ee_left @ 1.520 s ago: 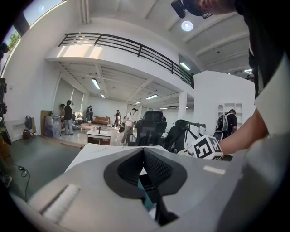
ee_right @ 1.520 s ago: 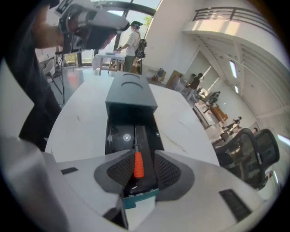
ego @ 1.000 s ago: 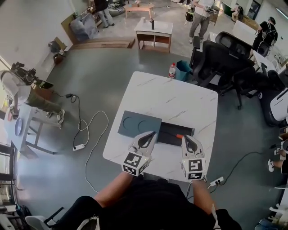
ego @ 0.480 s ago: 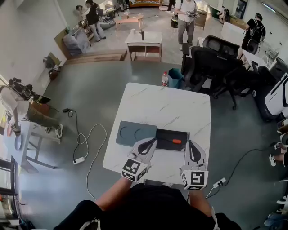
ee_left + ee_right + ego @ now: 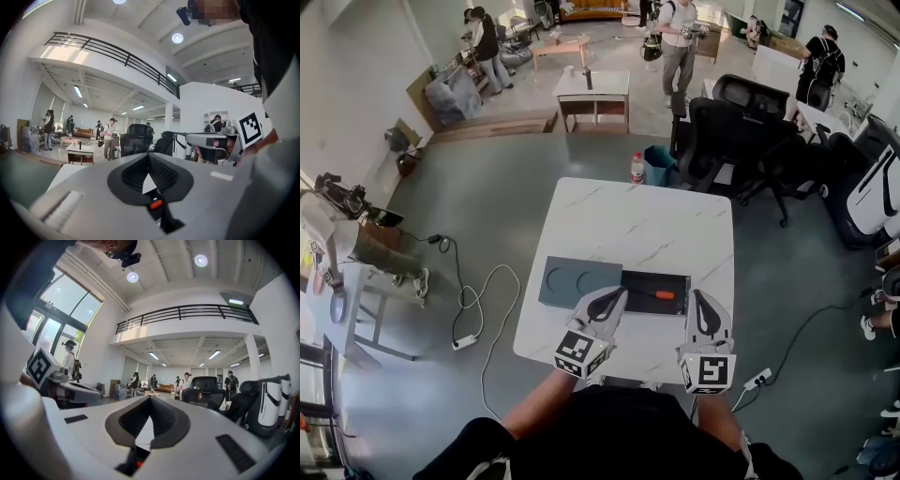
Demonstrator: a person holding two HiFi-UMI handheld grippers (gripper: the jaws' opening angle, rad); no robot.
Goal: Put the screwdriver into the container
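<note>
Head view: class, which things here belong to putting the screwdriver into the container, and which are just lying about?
Belong to the job:
- screwdriver, lying in the black container
- left gripper and right gripper, both shut and empty

Just lying about:
- grey panel with two round hollows
- bottle and blue bin on the floor
- office chairs
- power strip

No legible words, numbers or brands, only coded square markers (image 5: 580,352) stood on the left gripper (image 5: 613,293) and right gripper (image 5: 701,296), lower centre.

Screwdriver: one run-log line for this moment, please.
screwdriver: in container | left gripper: shut, empty | right gripper: shut, empty | grey panel: beside container
</note>
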